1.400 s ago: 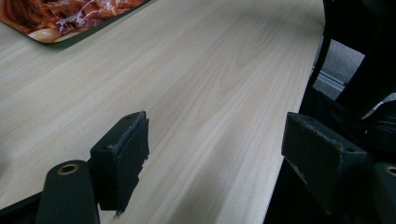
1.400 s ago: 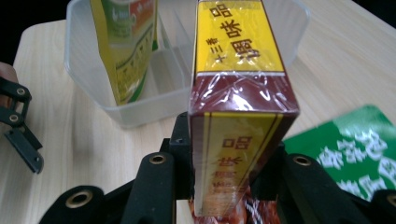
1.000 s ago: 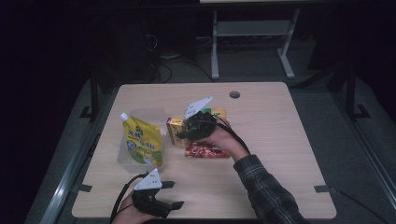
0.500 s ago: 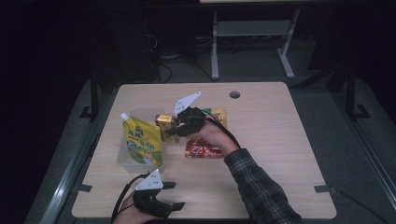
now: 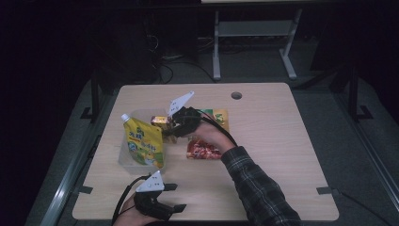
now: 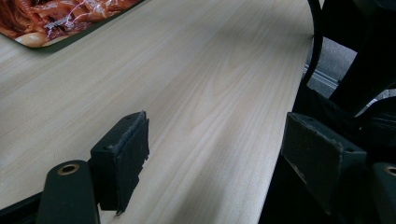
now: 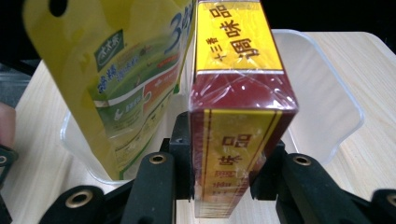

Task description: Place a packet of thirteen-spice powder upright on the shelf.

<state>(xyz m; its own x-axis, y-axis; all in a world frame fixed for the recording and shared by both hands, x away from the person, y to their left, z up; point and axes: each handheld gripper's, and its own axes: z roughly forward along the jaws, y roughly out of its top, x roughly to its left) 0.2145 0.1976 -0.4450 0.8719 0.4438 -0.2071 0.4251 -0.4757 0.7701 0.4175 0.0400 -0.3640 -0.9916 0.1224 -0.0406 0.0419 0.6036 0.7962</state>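
Observation:
My right gripper (image 5: 171, 125) is shut on a yellow and dark red box (image 5: 160, 121) and holds it in the air at the far right rim of a clear plastic bin (image 5: 126, 160). In the right gripper view both pads press the sides of the box (image 7: 238, 116), with the gripper (image 7: 224, 163) just in front of the bin (image 7: 327, 102). A yellow spouted pouch (image 5: 143, 143) stands upright in the bin, and the pouch (image 7: 126, 79) is to the left of the box. My left gripper (image 5: 176, 197) rests open at the table's near edge with nothing between its jaws (image 6: 215, 154).
A red food packet (image 5: 202, 149) lies flat on the table right of the bin; its corner (image 6: 60, 18) is far ahead of the left gripper. A yellow-green packet (image 5: 220, 115) lies behind the right hand. A cable hole (image 5: 236, 95) sits near the far edge.
My right gripper has carried the box to the left, off the red packet and up to the bin's rim. The left gripper has stayed still.

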